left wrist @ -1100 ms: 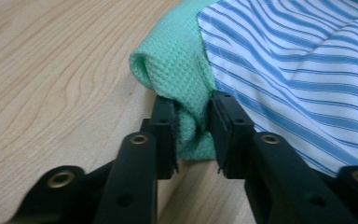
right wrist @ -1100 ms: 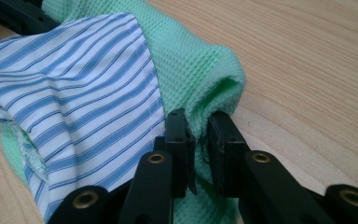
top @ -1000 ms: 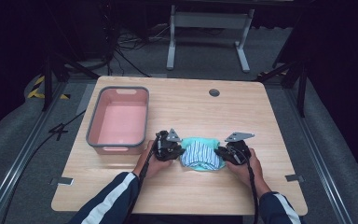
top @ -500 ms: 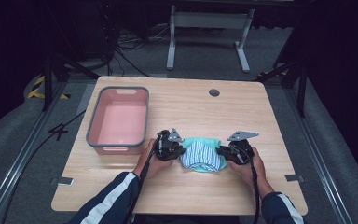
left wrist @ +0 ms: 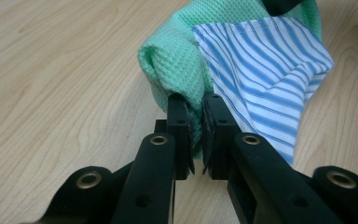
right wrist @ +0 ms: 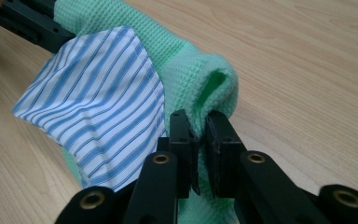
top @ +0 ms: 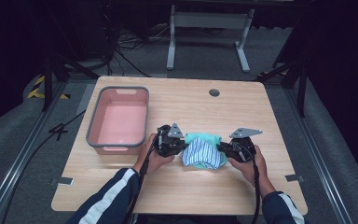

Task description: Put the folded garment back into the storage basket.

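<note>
A green waffle-weave cloth with a blue-and-white striped panel (top: 202, 152) hangs between my two grippers just above the wooden table (top: 186, 107). My left gripper (top: 182, 145) is shut on the cloth's left edge; in the left gripper view the green fabric (left wrist: 179, 65) is pinched between the jaws of the left gripper (left wrist: 196, 106), with the striped panel (left wrist: 265, 65) to the right. My right gripper (top: 221, 148) is shut on the opposite edge; the right gripper view has the green hem (right wrist: 205, 88) clamped in the right gripper (right wrist: 199, 122) and the striped panel (right wrist: 102, 88) at left.
A pink bin with a grey rim (top: 118, 116) stands to the left of my left hand. A round cable hole (top: 214, 92) lies in the table's far side. A metal stand (top: 207, 28) rises beyond the table, on the floor.
Both grippers have lifted slightly with the cloth held between them, so the cloth hangs a little higher off the table.
</note>
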{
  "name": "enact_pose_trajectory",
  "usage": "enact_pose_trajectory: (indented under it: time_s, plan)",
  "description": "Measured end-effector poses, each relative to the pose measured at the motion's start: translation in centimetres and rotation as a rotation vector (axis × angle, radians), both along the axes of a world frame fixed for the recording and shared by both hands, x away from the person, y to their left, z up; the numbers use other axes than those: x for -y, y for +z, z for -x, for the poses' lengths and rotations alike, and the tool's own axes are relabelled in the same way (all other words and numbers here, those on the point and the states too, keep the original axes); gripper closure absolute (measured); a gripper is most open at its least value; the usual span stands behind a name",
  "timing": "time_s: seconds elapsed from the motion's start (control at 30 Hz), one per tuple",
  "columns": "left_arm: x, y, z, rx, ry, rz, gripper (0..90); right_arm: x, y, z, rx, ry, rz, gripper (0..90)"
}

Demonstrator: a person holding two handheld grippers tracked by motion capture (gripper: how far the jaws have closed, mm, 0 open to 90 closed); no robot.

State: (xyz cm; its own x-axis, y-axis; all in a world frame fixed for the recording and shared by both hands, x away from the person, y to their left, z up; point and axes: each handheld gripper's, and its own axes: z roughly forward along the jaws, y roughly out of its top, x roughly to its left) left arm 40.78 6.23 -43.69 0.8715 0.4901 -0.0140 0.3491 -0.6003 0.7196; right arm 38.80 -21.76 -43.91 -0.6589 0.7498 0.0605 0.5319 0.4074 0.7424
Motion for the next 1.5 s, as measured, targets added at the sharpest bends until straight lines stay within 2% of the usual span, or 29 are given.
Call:
enact_pose_trajectory:
  time_s: [0.13, 0.37, 0.47, 0.73, 1.2, 1.5]
  plan:
    - [-0.3, 0.9, -0.1, -0.002, 0.011, 0.017, 82.9, -0.2, 0.6, -0.1, -0.001, -0.006, -0.017, 82.0]
    - [-1.1, 2.8, -0.2, 0.028, 0.012, 0.0, 82.9, -1.1, 2.3, -0.5, 0.033, -0.002, -0.03, 82.1]
    - [-1.5, 3.3, -0.1, 0.029, 0.014, -0.012, 82.9, -1.6, 2.7, -0.6, 0.038, 0.003, -0.03, 82.1]
    - [-2.6, 4.7, 0.1, 0.035, 0.025, -0.012, 82.8, -2.9, 4.2, -0.9, 0.056, 0.019, -0.028, 82.0]
    - [-5.3, 7.4, -0.1, 0.084, 0.065, -0.008, 82.8, -5.8, 7.3, -1.6, 0.098, 0.061, -0.029, 82.0]
    - [-7.7, 8.6, -0.2, 0.099, 0.112, -0.003, 82.8, -8.8, 8.7, -2.2, 0.113, 0.087, -0.034, 82.1]
